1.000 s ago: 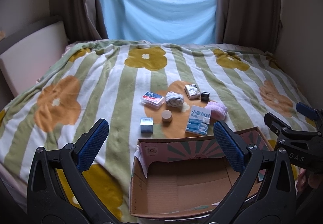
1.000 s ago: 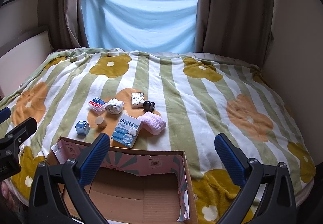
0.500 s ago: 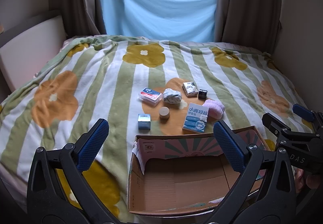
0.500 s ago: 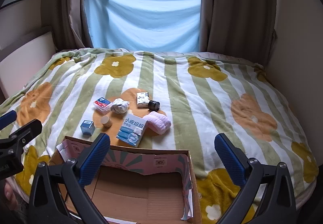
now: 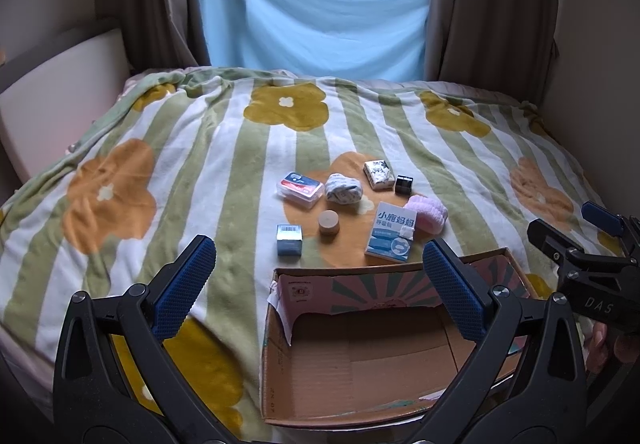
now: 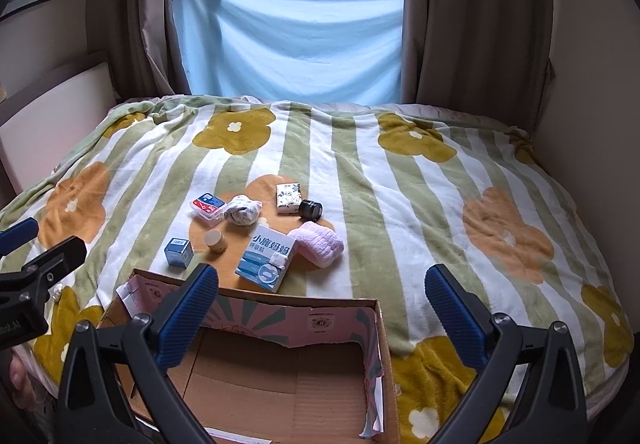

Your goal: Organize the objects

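With both tongs spread and gripping nothing, I hold the left gripper [image 5: 319, 284] and right gripper [image 6: 322, 308] over the cardboard box [image 5: 360, 376]. Beyond its far wall lie the blue-white packet [image 5: 391, 232], pink towel [image 5: 427, 212], small blue box [image 5: 289, 240] and wooden cap [image 5: 329, 222] on the blanket [image 5: 200, 171].

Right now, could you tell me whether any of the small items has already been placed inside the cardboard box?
No, the cardboard box shows only its bare floor, while items such as the blue-and-white carton lie on the blanket beyond it.
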The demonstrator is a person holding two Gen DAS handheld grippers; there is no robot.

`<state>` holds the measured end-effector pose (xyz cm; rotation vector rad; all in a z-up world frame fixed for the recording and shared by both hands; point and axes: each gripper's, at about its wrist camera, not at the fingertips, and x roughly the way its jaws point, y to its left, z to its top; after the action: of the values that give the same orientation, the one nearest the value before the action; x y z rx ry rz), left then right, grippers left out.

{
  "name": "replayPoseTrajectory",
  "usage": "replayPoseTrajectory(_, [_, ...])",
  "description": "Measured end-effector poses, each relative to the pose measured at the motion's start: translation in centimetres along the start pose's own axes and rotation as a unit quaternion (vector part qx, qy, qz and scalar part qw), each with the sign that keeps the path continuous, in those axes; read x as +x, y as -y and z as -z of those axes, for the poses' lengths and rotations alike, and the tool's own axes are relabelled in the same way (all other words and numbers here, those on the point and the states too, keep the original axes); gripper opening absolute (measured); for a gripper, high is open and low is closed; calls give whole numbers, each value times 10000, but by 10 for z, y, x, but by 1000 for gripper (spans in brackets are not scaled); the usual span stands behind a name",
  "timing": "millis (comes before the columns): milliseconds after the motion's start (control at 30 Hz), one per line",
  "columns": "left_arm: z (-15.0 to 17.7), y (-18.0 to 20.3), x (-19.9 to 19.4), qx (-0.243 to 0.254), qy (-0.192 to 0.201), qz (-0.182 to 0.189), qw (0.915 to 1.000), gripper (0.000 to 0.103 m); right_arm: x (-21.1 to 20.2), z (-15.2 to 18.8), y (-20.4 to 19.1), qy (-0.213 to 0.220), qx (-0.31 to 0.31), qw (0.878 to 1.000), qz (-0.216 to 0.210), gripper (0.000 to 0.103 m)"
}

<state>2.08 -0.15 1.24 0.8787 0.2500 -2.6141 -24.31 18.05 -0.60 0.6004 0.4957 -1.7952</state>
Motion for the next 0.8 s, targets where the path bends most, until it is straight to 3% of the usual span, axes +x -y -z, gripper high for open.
replayPoseTrajectory(333, [-38,-39,37,169,-448,-76,9988,103,17,-50,23,-49,-338,9990,-297,103])
replayPoseTrajectory(567, [-83,-61,104,482,-1041,32,9934,103,75,-94,31,-490,-802,9942,-524,103])
replayPoseTrajectory(800, [-100,-55,199,852,-1725,329,9808,103,156,-113,23,-1180,-1219,9823,-794,103])
